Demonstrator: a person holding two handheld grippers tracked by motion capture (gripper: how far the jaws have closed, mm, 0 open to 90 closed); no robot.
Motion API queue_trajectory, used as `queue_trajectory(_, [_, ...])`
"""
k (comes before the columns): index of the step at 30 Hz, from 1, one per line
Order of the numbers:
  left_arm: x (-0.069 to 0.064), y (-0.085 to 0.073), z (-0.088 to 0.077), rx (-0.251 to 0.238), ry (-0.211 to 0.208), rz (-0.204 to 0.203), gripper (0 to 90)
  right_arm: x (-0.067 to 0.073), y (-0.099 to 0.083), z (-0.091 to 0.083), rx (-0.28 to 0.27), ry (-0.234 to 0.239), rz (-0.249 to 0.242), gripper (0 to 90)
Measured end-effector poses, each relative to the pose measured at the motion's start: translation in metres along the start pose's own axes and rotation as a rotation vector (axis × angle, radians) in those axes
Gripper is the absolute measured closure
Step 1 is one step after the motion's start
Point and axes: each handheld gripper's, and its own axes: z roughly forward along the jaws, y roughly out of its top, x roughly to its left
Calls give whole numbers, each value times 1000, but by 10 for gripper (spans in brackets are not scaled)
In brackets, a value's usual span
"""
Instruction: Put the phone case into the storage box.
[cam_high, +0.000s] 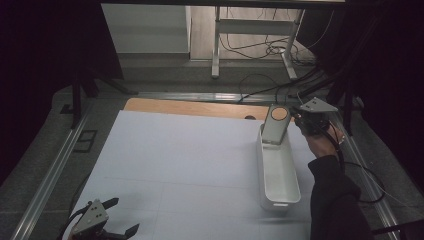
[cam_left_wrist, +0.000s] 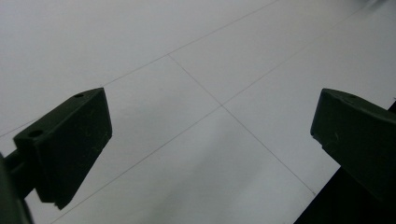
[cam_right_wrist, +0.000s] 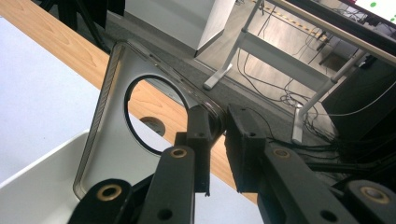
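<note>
right tongs (cam_high: 298, 121): clamped on the top corner of the clear lid (cam_high: 275, 125) | lid stood tilted over the white bin's (cam_high: 278, 199) far end, bin's long axis running toward me | left tongs (cam_high: 122, 216): wide open, empty, well away on the desk (cam_high: 175, 155)

High view: fixed above near edge of table (cam_high: 165, 165), looking forward and down; takes in whole white sheet, wooden far edge, floor and desk legs beyond

Left gripper view: rides left gripper (cam_high: 97, 222), very close over table (cam_left_wrist: 196, 60), facing down along sheet between own black jaws

Right gripper view: rides right gripper (cam_high: 295, 120), tilted up and outward, close on grey case (cam_right_wrist: 121, 135) over white bin (cam_right_wrist: 42, 186)

Shared: case (cam_high: 275, 125), bin (cam_high: 277, 175), wooden edge, desk legs in high and right views
</note>
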Motion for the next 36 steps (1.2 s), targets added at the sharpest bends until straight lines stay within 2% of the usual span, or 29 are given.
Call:
queue_trajectory(21, [0, 0, 0, 2, 2, -3, 0, 13, -16, 13, -13, -25, -33, 789])
queue_trajectory(36, [-1, -1, -1, 5, 5, -4, 0, 16, -16, 16, -24, -50, -5, 743])
